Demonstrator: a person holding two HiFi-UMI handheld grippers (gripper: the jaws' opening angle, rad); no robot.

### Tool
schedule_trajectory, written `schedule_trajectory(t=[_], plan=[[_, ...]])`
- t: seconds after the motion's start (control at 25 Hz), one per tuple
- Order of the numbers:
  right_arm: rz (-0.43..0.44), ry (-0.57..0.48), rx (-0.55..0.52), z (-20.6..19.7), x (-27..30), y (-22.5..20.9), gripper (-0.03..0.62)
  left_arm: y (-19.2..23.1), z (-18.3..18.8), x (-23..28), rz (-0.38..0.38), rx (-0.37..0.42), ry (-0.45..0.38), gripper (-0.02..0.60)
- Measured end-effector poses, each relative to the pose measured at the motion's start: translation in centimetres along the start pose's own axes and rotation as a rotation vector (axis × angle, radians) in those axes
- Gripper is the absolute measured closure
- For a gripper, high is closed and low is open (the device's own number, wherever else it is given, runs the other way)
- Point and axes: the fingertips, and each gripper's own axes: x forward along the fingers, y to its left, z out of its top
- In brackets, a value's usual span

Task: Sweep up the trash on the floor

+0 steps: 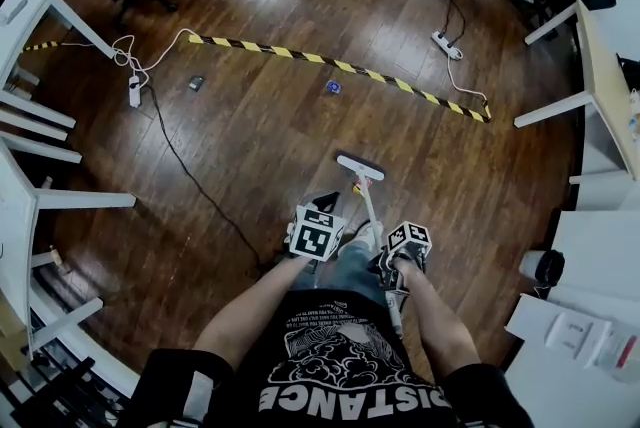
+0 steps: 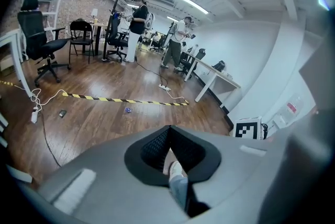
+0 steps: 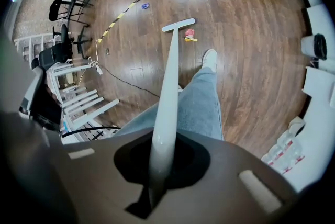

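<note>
Right gripper (image 3: 157, 165): jaws clamped on white broom handle (image 3: 170, 87), low centre of right gripper view. Left gripper (image 2: 168, 139): jaws look closed together with nothing between, though tips are hard to read in the wide-angle view. Broom head (image 1: 360, 167) on wood floor (image 1: 250, 146), centre of head view. Red-yellow scrap (image 1: 355, 187) just below head. Farther up: blue scrap (image 1: 333, 87), small dark piece (image 1: 196, 83) to its left, both below yellow-black striped tape (image 1: 340, 66).

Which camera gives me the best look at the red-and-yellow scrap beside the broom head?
The right gripper view: the scrap lies clear beside the broom head. Head view shows only a speck; the left gripper view misses it.
</note>
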Motion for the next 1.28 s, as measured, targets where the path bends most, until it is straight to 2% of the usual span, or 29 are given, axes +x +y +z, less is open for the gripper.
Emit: schedule_trajectory(t=[0.36, 0.52, 0.64, 0.92, 1.28], plan=[[-0.113, 0.001, -0.226, 2.9, -1.5, 5.8, 0.594, 4.5, 1.2, -2.8, 0.075, -0.073, -0.053, 0.577], [-0.194, 0.01, -0.362, 4.5, -1.4, 8.5, 0.594, 7.3, 1.2, -4.0, 0.135, -0.123, -0.076, 0.577], [-0.21, 0.03, -0.448, 5.7, -1.0, 11.2, 0.594, 9.4, 1.2, -5.0, 0.187, -0.16, -0.09, 0.577], [-0.247, 0.085, -0.606, 8.8, 0.8, 19.5, 0.594, 17.1, 1.5, -8.1, 0.305, -0.263, -0.097, 0.577], [-0.331, 0.168, -0.755, 13.9, 1.3, 29.0, 0.594, 26.1, 6.2, -9.4, 0.407, -0.347, -0.109, 0.577]])
